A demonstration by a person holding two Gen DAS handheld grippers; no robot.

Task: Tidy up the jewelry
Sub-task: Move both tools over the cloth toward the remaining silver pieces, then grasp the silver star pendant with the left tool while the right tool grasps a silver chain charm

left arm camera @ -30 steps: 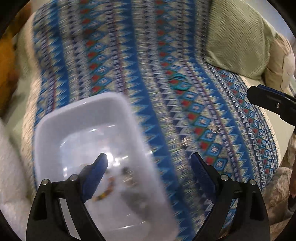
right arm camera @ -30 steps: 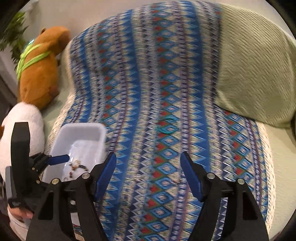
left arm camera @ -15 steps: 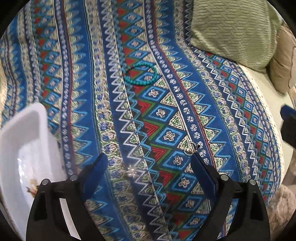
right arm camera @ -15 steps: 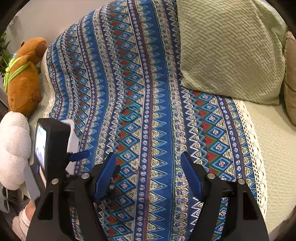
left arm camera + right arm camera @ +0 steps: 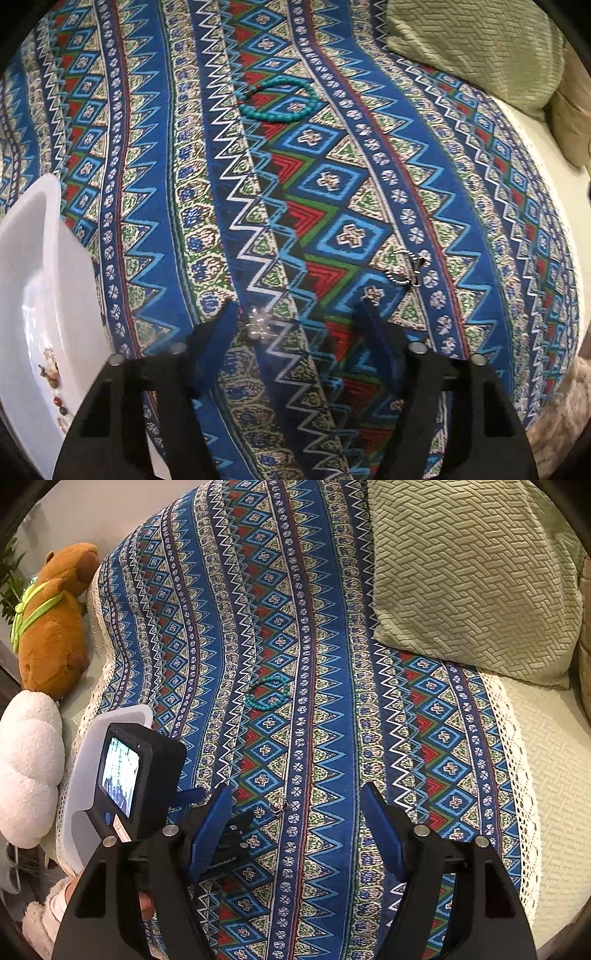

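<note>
On the patterned blanket [image 5: 332, 184] lies a small clear sparkly piece [image 5: 258, 325]. It sits between the fingers of my left gripper [image 5: 295, 305], close to the left finger; the jaws are closing and the pads are not on it. A turquoise bead bracelet [image 5: 277, 100] lies farther up the blanket, and a small black-and-white ring piece [image 5: 404, 267] lies to the right. The white bin [image 5: 33, 280] at the left holds a beaded bracelet [image 5: 55, 380]. My right gripper [image 5: 297, 788] hovers open over the blanket, nothing between its fingers; the turquoise bracelet [image 5: 267, 696] lies beyond it.
A green woven pillow [image 5: 472, 579] lies at the back right of the blanket. A brown plush toy [image 5: 51, 620] and a white plush [image 5: 29, 760] sit past the left edge. The left tool's camera block [image 5: 140, 768] stands over the white bin [image 5: 81, 782].
My left gripper has left the bin, swung right and sunk towards the blanket, and its jaws have narrowed around the sparkly piece. The right gripper drifted a little closer to the blanket.
</note>
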